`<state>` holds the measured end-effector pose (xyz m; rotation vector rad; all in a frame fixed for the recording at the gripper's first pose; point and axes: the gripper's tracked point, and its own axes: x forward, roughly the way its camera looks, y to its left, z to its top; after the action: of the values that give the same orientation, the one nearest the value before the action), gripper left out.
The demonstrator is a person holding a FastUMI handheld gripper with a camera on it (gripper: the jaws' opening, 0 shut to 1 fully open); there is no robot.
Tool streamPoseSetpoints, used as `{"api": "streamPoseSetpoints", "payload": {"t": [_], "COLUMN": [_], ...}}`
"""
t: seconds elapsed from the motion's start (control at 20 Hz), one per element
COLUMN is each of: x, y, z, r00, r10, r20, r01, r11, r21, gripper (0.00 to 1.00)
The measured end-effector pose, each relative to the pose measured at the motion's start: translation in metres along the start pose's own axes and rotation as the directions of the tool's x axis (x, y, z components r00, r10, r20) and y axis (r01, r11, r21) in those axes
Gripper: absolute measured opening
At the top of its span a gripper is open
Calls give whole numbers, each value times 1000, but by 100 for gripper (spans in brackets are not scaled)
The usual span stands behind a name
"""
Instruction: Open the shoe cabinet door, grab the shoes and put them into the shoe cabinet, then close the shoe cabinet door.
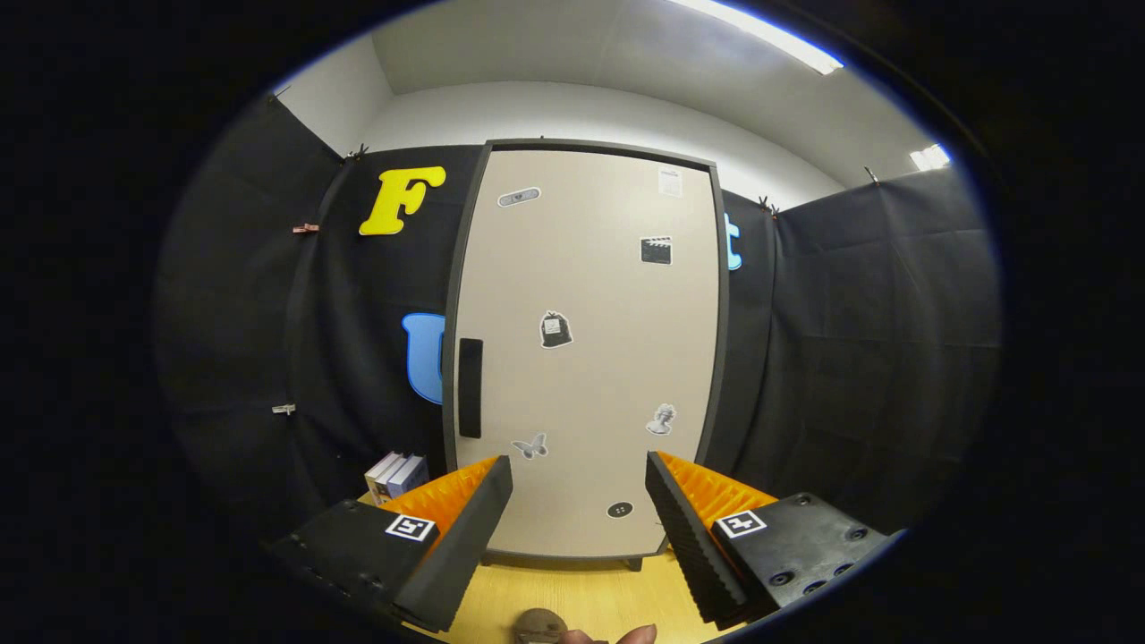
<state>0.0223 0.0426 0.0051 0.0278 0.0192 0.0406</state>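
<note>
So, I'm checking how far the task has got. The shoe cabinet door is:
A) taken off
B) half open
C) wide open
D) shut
D: the shoe cabinet door sits flush in its dark frame, handle untouched, beyond the open gripper, whose fingers hold nothing.

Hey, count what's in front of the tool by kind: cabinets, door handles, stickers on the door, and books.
Beige shoe cabinet with dark frame: 1
Black vertical door handle: 1
Small stickers on the door: 7
Books beside the cabinet: 3
Total: 12
Open tool holds nothing.
</note>
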Motion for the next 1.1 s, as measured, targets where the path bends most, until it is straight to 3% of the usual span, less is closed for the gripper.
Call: {"api": "streamPoseSetpoints", "payload": {"t": [0.75,1.1], "x": [110,176], "y": [94,119], "z": [-13,-24], "r00": [995,995], "r10": [94,78], "r20": [-28,-58], "r01": [-93,-74], "r11": [995,995], "r21": [41,72], "gripper": [98,98]}}
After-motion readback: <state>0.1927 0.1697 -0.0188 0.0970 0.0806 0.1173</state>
